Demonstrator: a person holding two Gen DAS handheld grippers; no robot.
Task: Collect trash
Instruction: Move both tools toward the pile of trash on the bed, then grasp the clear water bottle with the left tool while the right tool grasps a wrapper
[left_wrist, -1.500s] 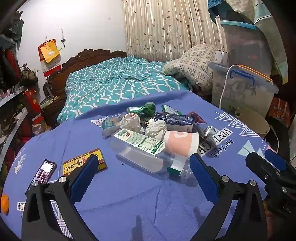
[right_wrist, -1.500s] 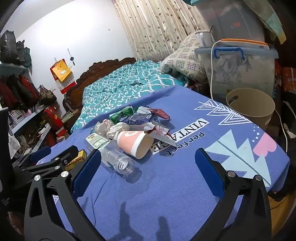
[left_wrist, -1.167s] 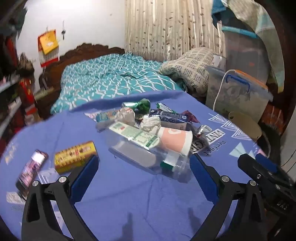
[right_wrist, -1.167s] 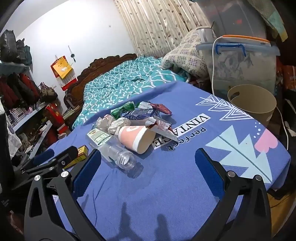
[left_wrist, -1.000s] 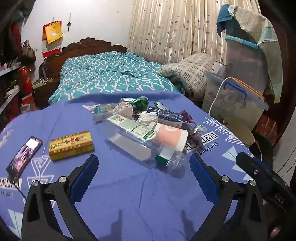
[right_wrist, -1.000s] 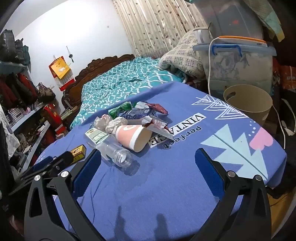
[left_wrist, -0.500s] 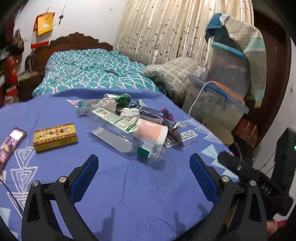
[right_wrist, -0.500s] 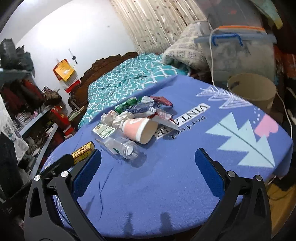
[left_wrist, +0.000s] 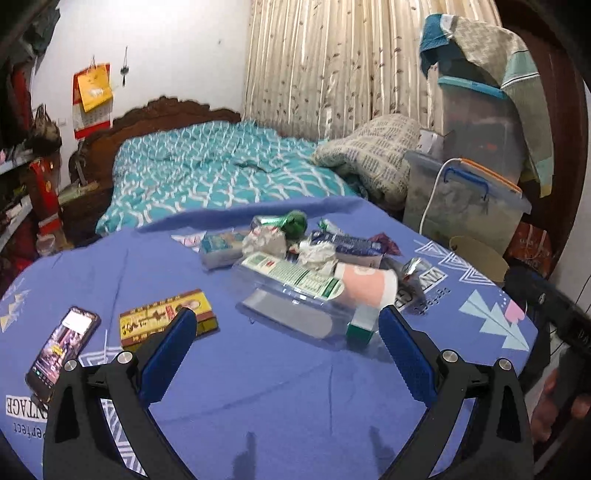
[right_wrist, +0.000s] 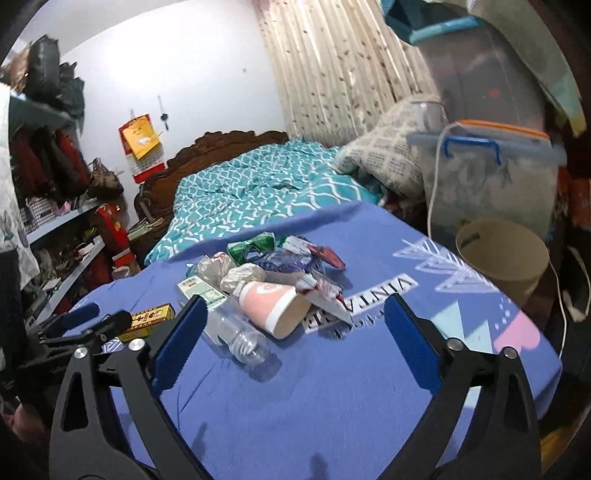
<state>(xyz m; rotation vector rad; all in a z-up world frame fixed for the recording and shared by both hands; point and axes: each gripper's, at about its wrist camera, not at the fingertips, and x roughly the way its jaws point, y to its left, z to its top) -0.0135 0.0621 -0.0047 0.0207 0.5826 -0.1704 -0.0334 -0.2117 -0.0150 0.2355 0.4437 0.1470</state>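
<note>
A phone (left_wrist: 61, 350) and a yellow box (left_wrist: 166, 317) are seen at the bench's (left_wrist: 280, 391) left, a tan bin (right_wrist: 504, 260) beyond its right edge. The trash pile (right_wrist: 273, 277), with clear bottle (left_wrist: 295, 299) and pink cup (right_wrist: 275, 306), lies ahead of both grippers. The left gripper (left_wrist: 284, 354) is spread and empty; the right gripper (right_wrist: 293, 350), wide, is closing on nothing.

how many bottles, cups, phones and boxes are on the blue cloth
clear plastic bottle: 1
pink paper cup: 1
phone: 1
yellow and red box: 1
total: 4
</note>
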